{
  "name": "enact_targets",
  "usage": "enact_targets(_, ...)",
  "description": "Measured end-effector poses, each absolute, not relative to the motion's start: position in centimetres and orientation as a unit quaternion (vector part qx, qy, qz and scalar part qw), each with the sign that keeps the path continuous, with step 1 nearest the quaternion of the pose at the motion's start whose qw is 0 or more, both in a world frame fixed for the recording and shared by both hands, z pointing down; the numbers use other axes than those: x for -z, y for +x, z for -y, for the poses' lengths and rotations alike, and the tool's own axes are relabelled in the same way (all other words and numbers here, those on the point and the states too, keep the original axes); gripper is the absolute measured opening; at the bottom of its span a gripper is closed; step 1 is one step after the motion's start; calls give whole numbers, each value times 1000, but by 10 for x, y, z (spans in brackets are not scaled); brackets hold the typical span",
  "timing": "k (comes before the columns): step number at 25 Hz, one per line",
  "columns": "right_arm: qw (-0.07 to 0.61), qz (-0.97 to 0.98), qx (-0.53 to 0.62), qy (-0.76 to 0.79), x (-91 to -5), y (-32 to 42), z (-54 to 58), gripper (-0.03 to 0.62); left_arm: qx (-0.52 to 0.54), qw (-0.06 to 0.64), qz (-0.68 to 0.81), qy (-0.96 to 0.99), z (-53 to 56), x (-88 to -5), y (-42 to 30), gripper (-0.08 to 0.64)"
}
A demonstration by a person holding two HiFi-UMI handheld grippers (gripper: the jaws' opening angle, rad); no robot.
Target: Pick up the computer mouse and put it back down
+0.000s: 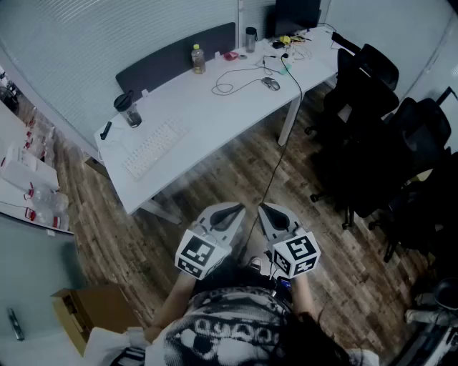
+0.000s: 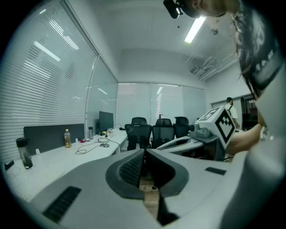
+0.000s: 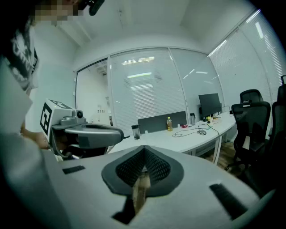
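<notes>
The computer mouse (image 1: 270, 83) is small and dark grey; it lies with its cable on the far right part of the long white desk (image 1: 207, 121), and shows as a speck (image 2: 104, 145) (image 3: 202, 132) in both gripper views. Both grippers hang side by side over the wooden floor, well short of the desk and far from the mouse. My left gripper (image 1: 232, 212) (image 2: 144, 157) has its jaws together with nothing between them. My right gripper (image 1: 268, 211) (image 3: 144, 158) is shut as well, and empty.
On the desk lie a white keyboard (image 1: 152, 149), a dark tumbler (image 1: 128, 109), a yellow-capped bottle (image 1: 198, 59), a monitor (image 1: 295, 14) and loose cables. Black office chairs (image 1: 372, 107) crowd the right side. A cardboard box (image 1: 89, 309) sits on the floor at lower left.
</notes>
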State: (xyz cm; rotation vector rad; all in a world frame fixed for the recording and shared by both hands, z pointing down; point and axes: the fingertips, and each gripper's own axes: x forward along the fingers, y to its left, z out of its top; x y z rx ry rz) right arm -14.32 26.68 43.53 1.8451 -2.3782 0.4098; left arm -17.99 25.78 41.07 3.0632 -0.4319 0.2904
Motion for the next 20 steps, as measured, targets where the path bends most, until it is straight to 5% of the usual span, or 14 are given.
enact_targets(20, 43, 791, -137, 595, -446, -94, -302, -8, -102, 14, 161, 982, -290, -419, -139, 6)
